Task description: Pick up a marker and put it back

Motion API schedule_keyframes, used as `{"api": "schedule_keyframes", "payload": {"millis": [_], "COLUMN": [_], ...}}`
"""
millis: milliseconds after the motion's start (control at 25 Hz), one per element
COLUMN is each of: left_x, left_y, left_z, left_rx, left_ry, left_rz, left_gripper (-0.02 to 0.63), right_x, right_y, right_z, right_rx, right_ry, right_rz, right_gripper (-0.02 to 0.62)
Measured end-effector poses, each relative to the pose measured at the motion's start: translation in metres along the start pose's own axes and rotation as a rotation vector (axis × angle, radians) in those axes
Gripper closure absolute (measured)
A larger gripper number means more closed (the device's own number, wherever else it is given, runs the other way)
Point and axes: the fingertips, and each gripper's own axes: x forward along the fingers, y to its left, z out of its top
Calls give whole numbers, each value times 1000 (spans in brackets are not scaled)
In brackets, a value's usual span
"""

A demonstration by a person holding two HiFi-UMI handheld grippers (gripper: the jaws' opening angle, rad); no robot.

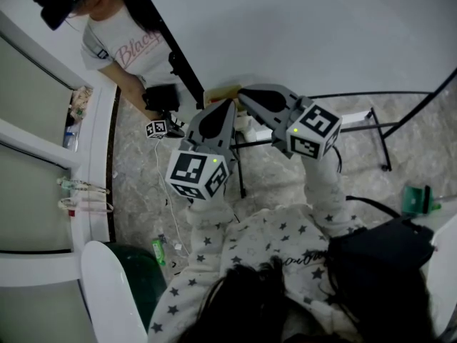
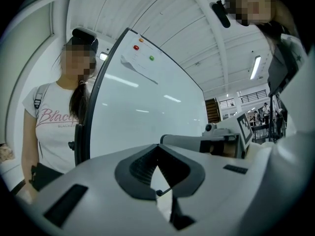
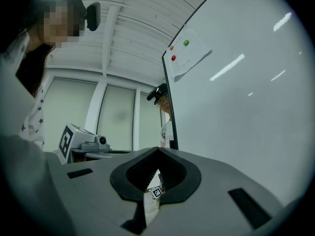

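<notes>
No marker shows clearly in any view. My left gripper and right gripper are held up side by side, tips close together, pointing at the lower edge of a whiteboard. In the left gripper view the left gripper has its jaws together with nothing between them, facing the whiteboard. The right gripper is likewise shut and empty, with the whiteboard to its right. A yellowish object lies at the board's foot, just beyond the tips.
A second person in a white T-shirt and black cap stands left of the board holding a small marker cube. The board's black stand legs spread over the marbled floor. A paper with coloured magnets hangs on the board.
</notes>
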Motion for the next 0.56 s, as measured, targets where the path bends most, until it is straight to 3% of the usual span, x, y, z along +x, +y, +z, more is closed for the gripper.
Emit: {"api": "schedule_keyframes", "payload": {"millis": [560], "left_x": [14], "left_y": [-13], "left_z": [4], "left_rx": [3], "left_ry": [4], "left_rz": [-34], "left_gripper": [604], "right_x": [-14], "right_y": [-11], "right_z": [7], "right_rx": [-8], "right_ry": [-1], "right_rz": [-23], "right_gripper": [589]}}
